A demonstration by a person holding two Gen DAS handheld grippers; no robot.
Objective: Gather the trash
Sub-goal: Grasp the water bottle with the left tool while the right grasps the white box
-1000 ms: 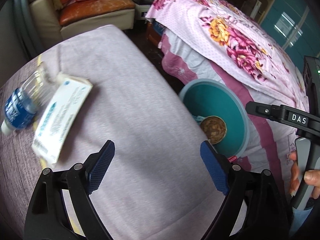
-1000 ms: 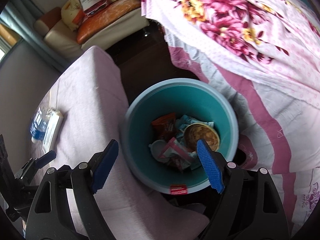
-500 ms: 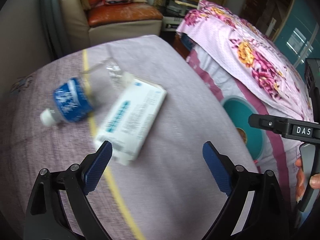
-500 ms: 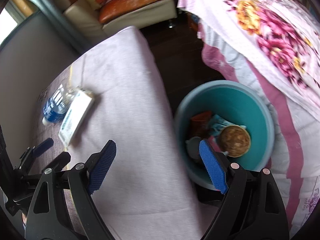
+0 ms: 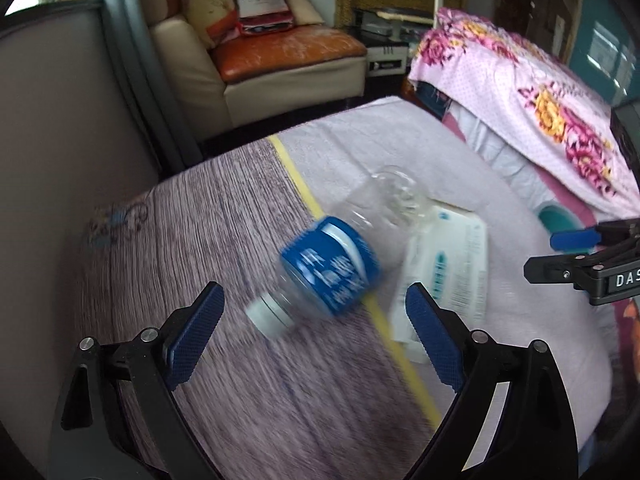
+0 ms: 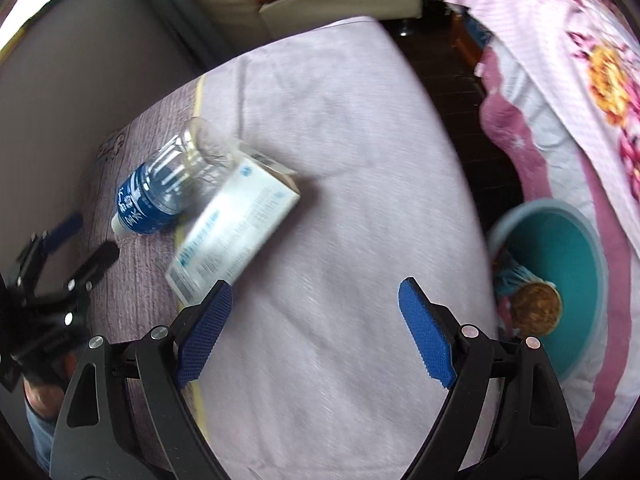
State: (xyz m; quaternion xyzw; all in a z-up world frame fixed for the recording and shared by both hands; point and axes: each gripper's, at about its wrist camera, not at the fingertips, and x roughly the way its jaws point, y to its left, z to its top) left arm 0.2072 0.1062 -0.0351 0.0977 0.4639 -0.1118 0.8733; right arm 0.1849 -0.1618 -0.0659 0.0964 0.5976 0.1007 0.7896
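Observation:
A clear plastic bottle (image 5: 332, 264) with a blue label and white cap lies on its side on the cloth-covered table (image 5: 248, 408). My left gripper (image 5: 312, 332) hangs open just above and in front of it, nothing between its pads. A white and blue carton (image 5: 448, 272) lies against the bottle's right side. In the right wrist view the bottle (image 6: 160, 192) and carton (image 6: 236, 236) sit up and left of my open, empty right gripper (image 6: 316, 332). The teal bin (image 6: 560, 280) with trash inside stands on the floor at the right.
A bed with a floral pink cover (image 5: 540, 104) runs along the right, close to the bin. A cream and orange sofa (image 5: 280, 60) with cushions stands behind the table. A grey wall (image 5: 60, 140) borders the table's left side. Dark floor (image 6: 452, 64) separates table and bed.
Both grippers have swung left, away from the bin and over the table. The bottle now lies between the left fingers' line of view; the bin has slid to the right edge.

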